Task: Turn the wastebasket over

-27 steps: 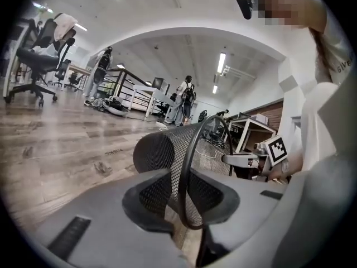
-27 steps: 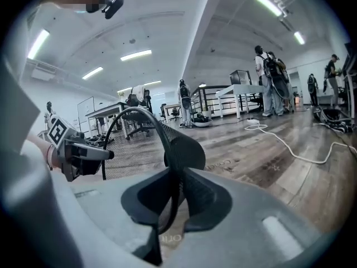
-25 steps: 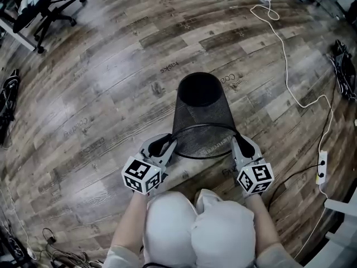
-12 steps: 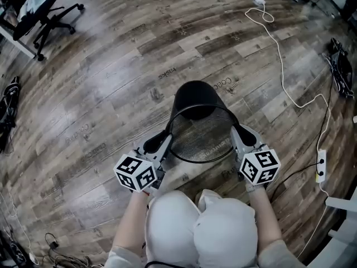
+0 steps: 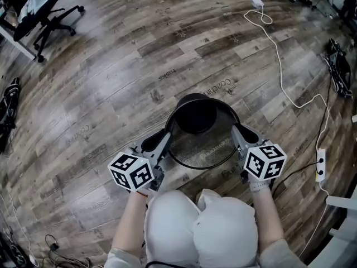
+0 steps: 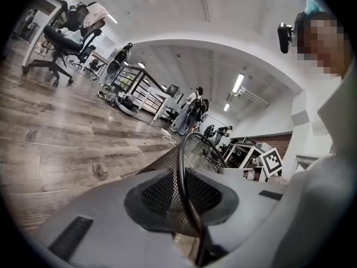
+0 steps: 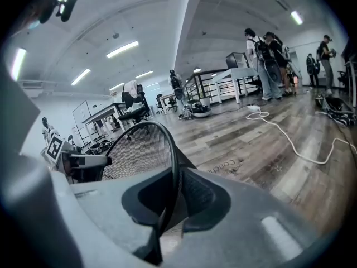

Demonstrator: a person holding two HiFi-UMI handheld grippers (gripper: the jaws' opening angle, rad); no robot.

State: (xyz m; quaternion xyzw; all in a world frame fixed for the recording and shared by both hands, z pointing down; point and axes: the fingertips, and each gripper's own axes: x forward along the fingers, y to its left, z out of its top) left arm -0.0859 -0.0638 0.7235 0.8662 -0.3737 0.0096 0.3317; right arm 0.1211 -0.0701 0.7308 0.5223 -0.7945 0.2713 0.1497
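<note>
While the left hand-held gripper (image 5: 165, 140), whose jaws have just been closing, and the right hand-held gripper (image 5: 238, 134) are clamping the wastebasket (image 5: 201, 147) by opposite sides of its rim (image 5: 198, 167), it is tipping mouth-up over the floor (image 5: 111, 82). Next, both wrists probably need rolling together.

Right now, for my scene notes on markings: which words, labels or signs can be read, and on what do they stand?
"Coach…": floor print on the wood beyond the wastebasket; its ending is unclear.
Other floor prints: too blurred to read.
Pale label on the wastebasket's mesh: too small to read.
Marker cubes: black-and-white patterns only, no words.
</note>
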